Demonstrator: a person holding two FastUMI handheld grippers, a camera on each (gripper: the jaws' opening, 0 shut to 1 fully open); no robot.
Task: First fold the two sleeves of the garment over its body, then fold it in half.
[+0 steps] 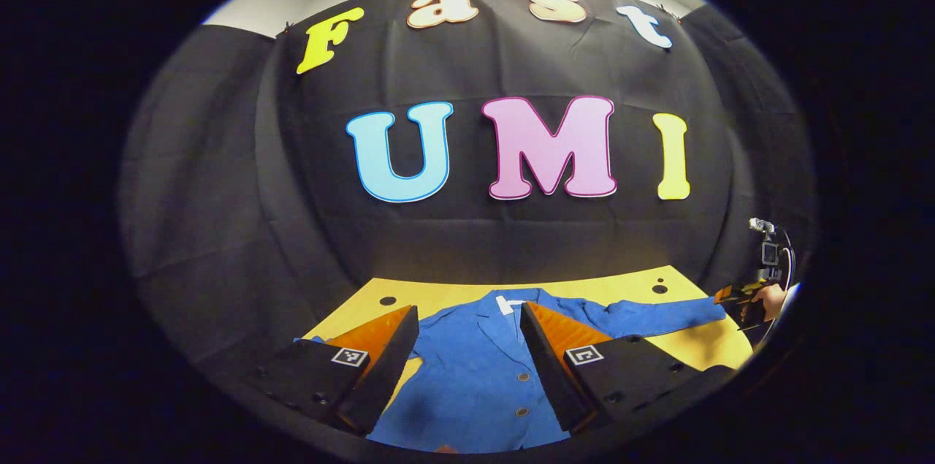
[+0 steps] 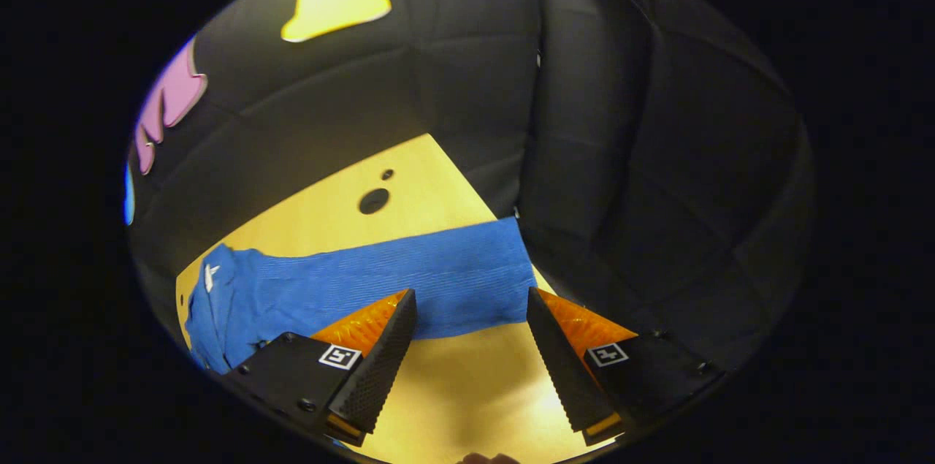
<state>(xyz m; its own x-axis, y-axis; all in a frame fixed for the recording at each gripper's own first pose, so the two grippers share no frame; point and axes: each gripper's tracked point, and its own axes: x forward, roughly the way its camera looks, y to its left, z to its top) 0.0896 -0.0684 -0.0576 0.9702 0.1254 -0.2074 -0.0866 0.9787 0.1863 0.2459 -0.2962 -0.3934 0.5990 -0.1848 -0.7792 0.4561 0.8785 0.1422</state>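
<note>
Blue garment [image 1: 475,362] lies flat on the yellow bench [image 2: 467,391]. Left gripper [image 1: 467,325] fingers spread above its body; right gripper [image 2: 471,310] fingers spread at the 12 o'clock sleeve [image 2: 409,281]

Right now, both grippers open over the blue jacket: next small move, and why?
Probably lower the right gripper onto the cuff end of the right sleeve and close. That sleeve lies stretched flat across the yellow table, unfolded, with the open fingers just short of its edge. The left gripper hovers open over the blue jacket body, holding nothing.
</note>
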